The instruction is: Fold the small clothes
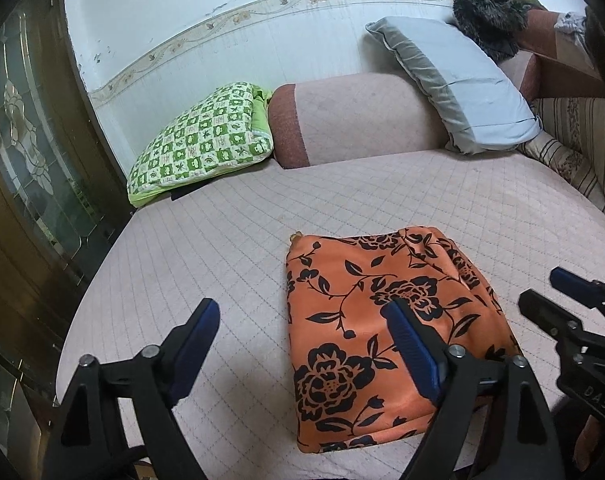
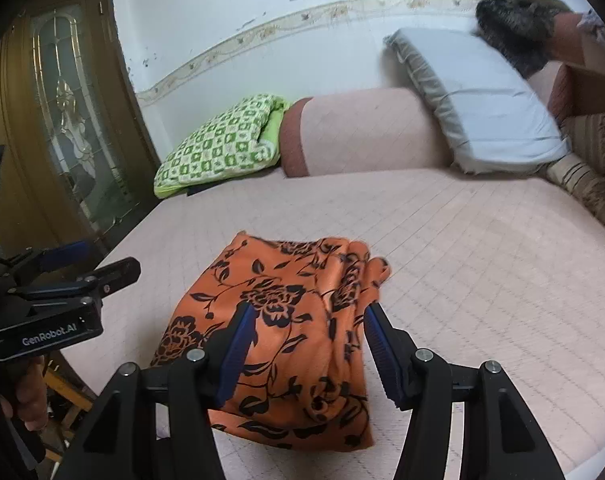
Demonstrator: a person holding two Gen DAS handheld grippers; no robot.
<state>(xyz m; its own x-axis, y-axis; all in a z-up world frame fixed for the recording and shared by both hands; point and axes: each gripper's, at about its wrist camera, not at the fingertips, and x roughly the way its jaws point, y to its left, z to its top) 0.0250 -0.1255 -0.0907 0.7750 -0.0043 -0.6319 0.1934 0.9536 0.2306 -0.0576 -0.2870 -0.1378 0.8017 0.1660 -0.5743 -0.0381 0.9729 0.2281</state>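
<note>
An orange garment with a black flower print [image 1: 374,320] lies folded into a rough rectangle on the pink quilted bed; it also shows in the right wrist view [image 2: 294,344]. My left gripper [image 1: 302,316] is open and empty, above the garment's left edge, one finger over the cloth and one over bare bed. My right gripper [image 2: 310,320] is open and empty, its fingers astride the garment's near right part, above it. The right gripper shows at the right of the left wrist view [image 1: 558,292]; the left gripper shows at the left of the right wrist view [image 2: 98,264].
A green checked pillow [image 1: 198,144] lies at the back left. A pink bolster [image 1: 358,120] and a grey pillow [image 1: 458,84] lie against the wall. A striped cushion [image 1: 574,152] is at the right. A wooden glass door [image 1: 26,160] stands left of the bed [image 1: 222,240].
</note>
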